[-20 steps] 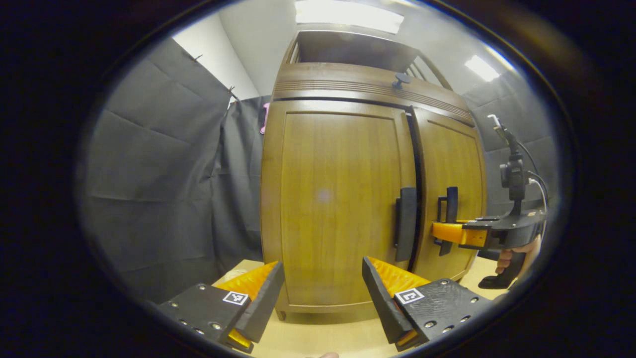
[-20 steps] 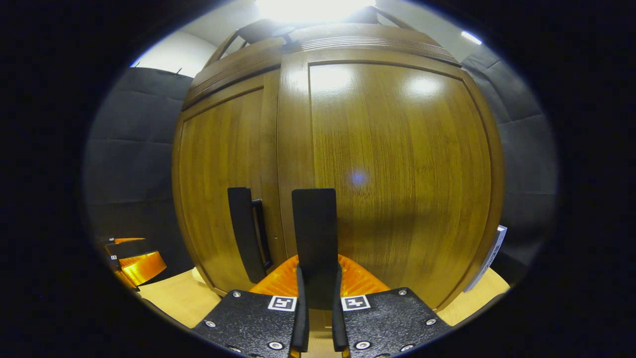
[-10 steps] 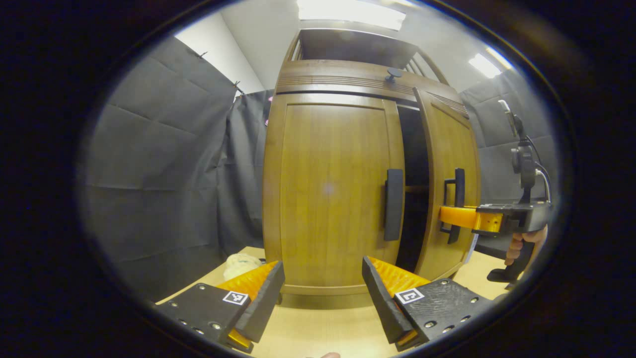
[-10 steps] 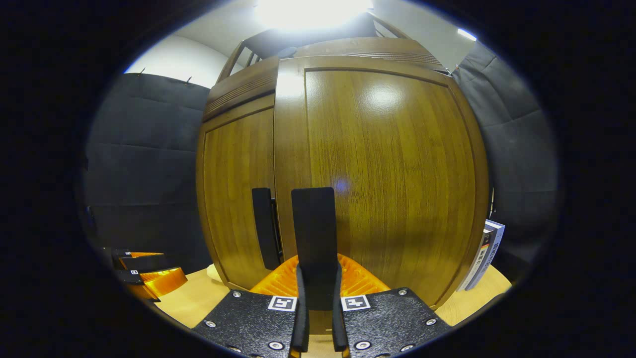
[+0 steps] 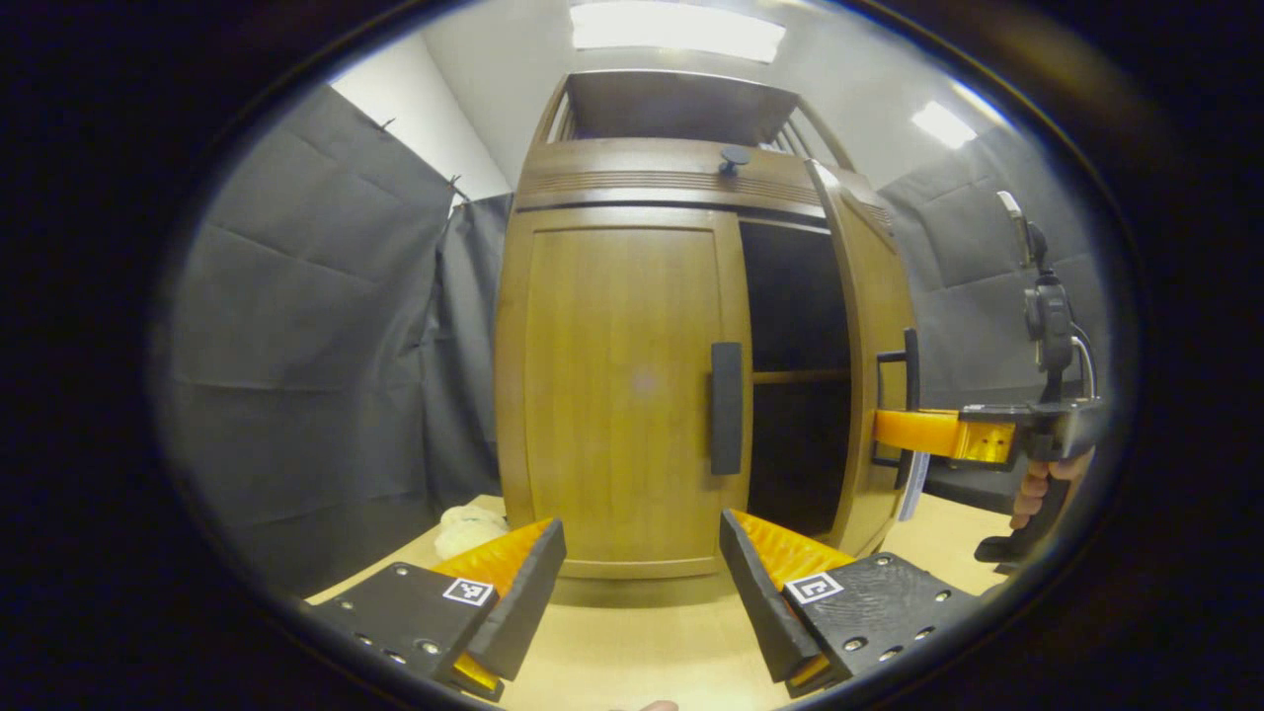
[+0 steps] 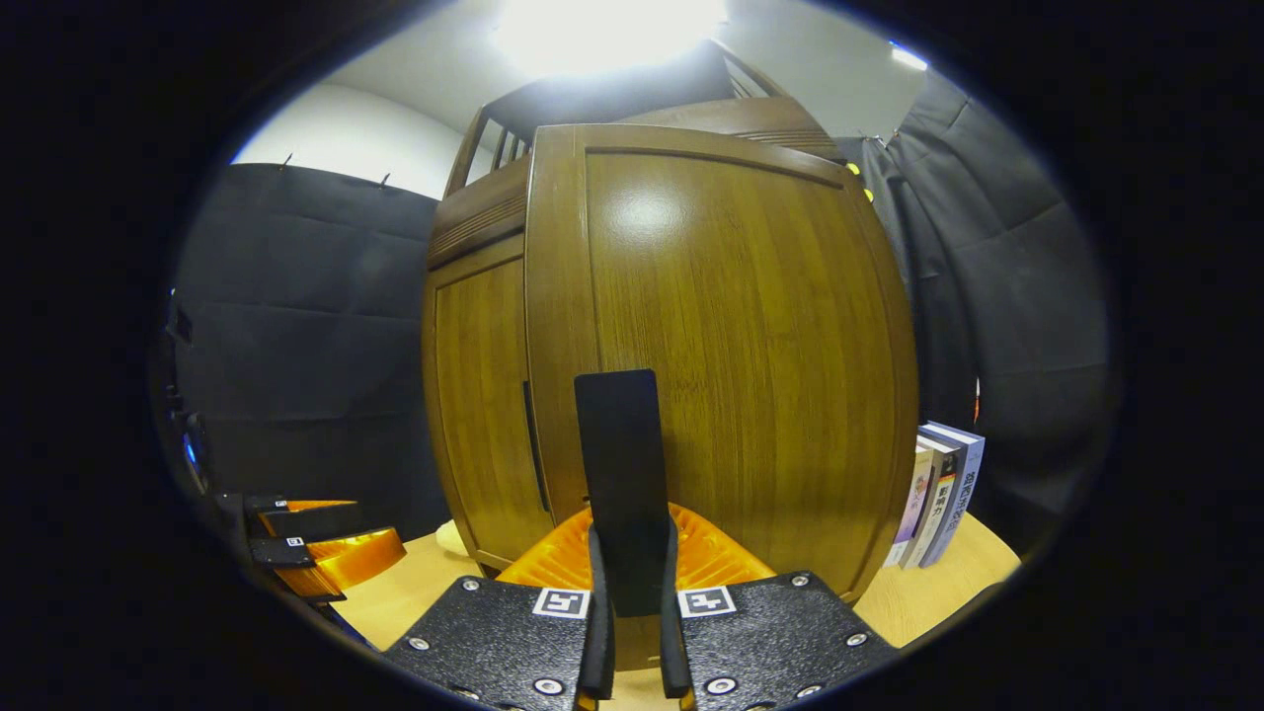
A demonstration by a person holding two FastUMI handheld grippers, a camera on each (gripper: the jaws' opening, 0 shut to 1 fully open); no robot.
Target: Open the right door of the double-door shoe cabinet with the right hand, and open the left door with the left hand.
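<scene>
While clamped on handle (image 6: 620, 464), right hand-held gripper (image 6: 628, 592); left one (image 5: 642, 592) agape.

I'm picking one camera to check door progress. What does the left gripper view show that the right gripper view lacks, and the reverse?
Left gripper view alone: the dark cabinet interior with a shelf, the left door handle face on, and the open left gripper short of it. Right gripper view alone: the books beside the cabinet, and the right gripper shut on the right door handle up close. Both share the closed left door, the swung-out right door and the table.
</scene>
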